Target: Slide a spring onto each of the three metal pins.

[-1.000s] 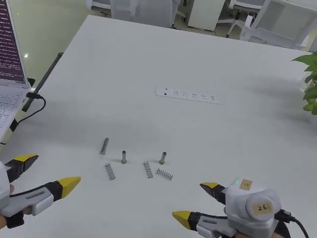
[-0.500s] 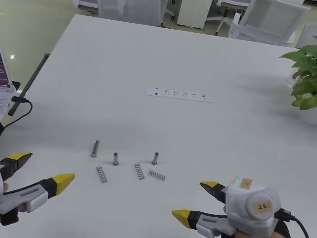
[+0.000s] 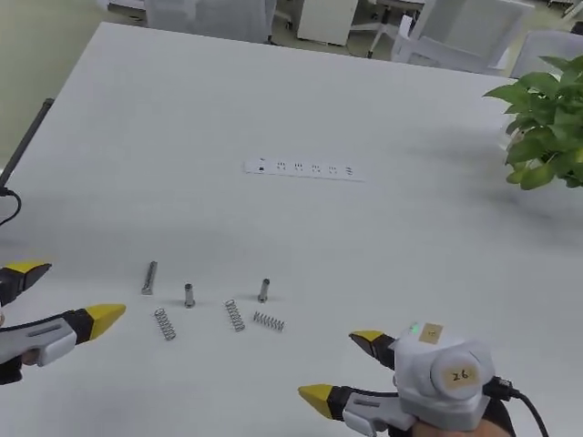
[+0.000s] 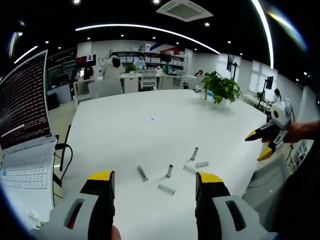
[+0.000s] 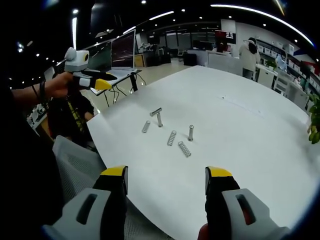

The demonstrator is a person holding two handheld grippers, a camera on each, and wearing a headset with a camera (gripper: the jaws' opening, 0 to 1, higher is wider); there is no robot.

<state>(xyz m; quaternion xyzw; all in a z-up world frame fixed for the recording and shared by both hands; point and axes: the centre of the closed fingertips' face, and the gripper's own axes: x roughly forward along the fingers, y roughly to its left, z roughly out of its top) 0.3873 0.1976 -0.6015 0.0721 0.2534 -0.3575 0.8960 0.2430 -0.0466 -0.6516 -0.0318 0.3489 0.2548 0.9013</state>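
Three small metal pins rest on the white table (image 3: 410, 237): one lies flat (image 3: 148, 277), two stand upright (image 3: 189, 295) (image 3: 263, 290). Three loose springs lie just in front of them (image 3: 164, 323) (image 3: 235, 315) (image 3: 268, 320). My left gripper (image 3: 66, 291) hovers open at the left, clear of the parts. At the near right my right gripper (image 3: 342, 368) is open and holds nothing. In the left gripper view the pins (image 4: 169, 171) and springs (image 4: 166, 189) lie beyond the open jaws. From the right gripper view, pins (image 5: 190, 132) and springs (image 5: 171, 138) sit ahead.
A white power strip (image 3: 302, 169) lies mid-table behind the parts. A potted plant (image 3: 542, 127) stands at the right edge. An open laptop (image 4: 25, 125) and a black cable (image 3: 9, 205) sit at the left. Chairs (image 3: 209, 16) line the far side.
The head camera has swung right, so the whole scene slid left in the picture. Pins and springs lie as before. Both grippers stay open and about where they were.
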